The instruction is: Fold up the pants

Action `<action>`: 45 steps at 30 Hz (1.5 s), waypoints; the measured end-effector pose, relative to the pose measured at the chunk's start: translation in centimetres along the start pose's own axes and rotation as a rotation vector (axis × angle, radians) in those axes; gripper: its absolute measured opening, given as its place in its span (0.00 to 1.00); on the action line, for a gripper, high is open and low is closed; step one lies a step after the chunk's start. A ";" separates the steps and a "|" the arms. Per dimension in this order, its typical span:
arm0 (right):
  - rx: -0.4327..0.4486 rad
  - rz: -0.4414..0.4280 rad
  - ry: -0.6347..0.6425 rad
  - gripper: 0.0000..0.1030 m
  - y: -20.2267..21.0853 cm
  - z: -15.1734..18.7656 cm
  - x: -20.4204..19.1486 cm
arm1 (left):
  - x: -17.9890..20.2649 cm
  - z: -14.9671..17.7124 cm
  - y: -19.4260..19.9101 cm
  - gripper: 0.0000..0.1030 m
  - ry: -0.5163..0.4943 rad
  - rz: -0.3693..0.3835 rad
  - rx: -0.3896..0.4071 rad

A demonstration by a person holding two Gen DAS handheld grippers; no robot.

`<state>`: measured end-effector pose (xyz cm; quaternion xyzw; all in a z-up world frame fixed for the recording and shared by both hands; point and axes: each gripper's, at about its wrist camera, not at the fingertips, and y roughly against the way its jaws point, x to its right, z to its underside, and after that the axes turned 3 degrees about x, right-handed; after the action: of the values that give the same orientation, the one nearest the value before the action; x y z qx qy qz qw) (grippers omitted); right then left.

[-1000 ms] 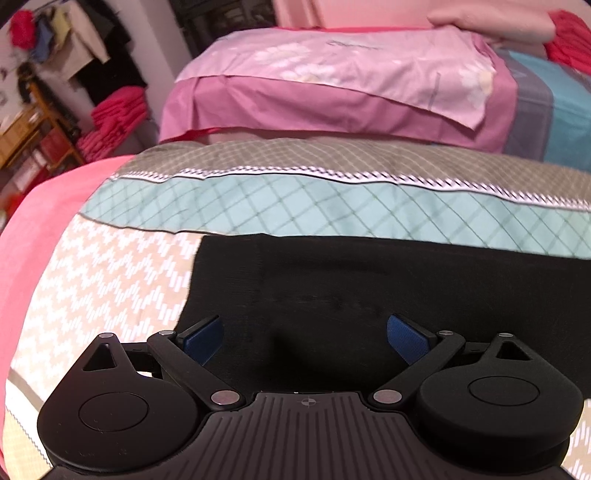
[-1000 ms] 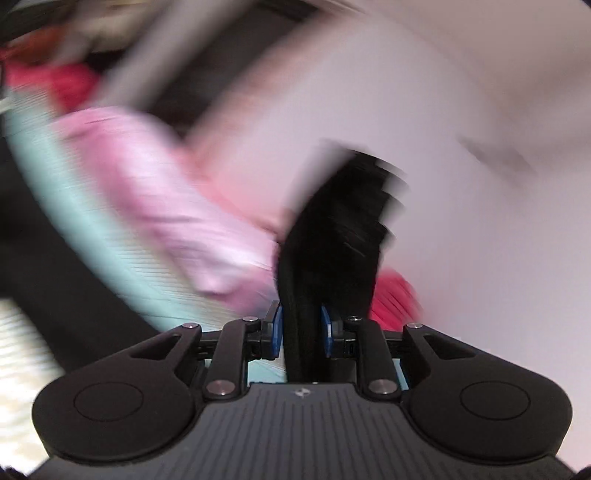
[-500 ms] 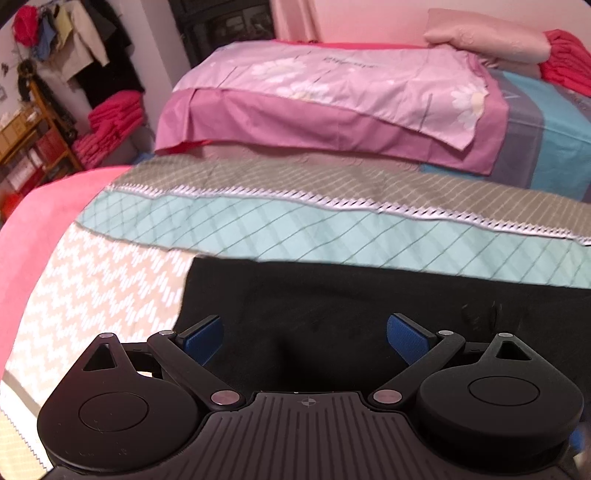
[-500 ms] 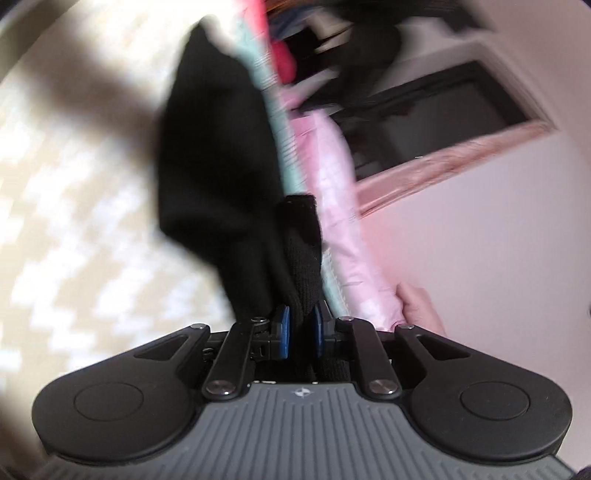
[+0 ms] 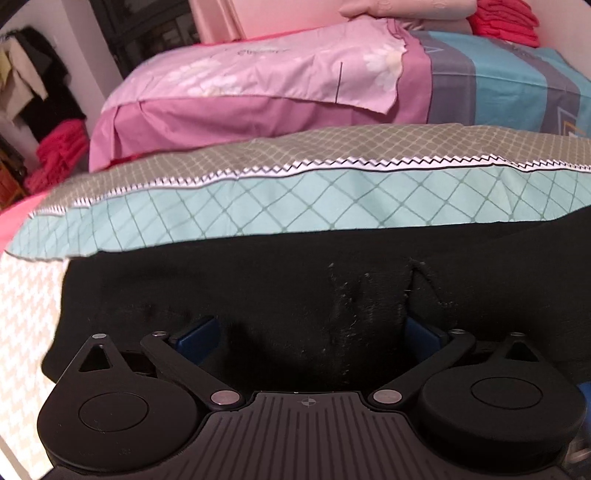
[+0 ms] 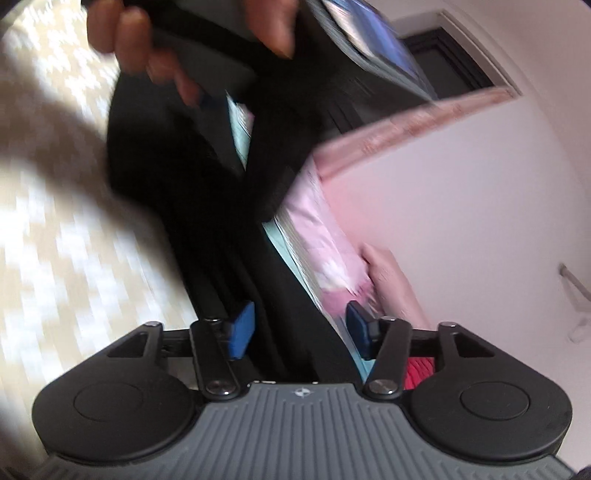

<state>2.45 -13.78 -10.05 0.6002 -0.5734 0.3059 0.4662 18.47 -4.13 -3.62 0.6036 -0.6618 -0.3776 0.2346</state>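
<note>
The pants are black and soft, with a fuzzy knit look and bits of pale lint on them. They lie flat on the bed, on a cover with a cream zigzag pattern. Behind them runs a mint-green band with thin crossing lines, then a strip of white and black zigzag trim, then a grey-brown part with small diamonds. Further back sits a smooth pink sheet with pale flowers, and a stack of red folded cloth in the far corner.

The left hand-held gripper hangs low over the pants. Its two blue pads stand spread wide apart, with black cloth lying under and between them — they are not pinching it. A small raised fold of cloth sits near the right-side pad.

The right wrist view is blurry. The right hand-held gripper has just been opening. Its blue pads are now apart, and a long dark strip of the pants still runs between them, close by the left pad but not squeezed. Up top, the fingers of a person's hand wrap the black handle of the other gripper.
</note>
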 end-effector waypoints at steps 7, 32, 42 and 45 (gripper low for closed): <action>-0.232 0.157 -0.131 0.68 -1.1 4.6 3.7 | -1.0 -0.1 -0.6 1.00 0.069 0.041 -0.027; -0.285 0.086 -0.328 0.84 -5.4 5.9 8.3 | -0.6 0.1 -0.7 1.00 0.009 0.043 -0.002; -0.055 -0.162 -0.553 0.91 2.5 5.9 13.6 | -1.2 0.1 -1.1 1.00 0.035 0.077 -0.012; -0.071 -0.242 -0.743 0.81 0.1 4.3 15.3 | -1.4 0.0 -1.1 1.00 0.034 0.088 -0.015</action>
<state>3.98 -23.88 2.15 0.7169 -0.6384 -0.0093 0.2802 19.36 -2.76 -4.23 0.5785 -0.6807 -0.3617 0.2668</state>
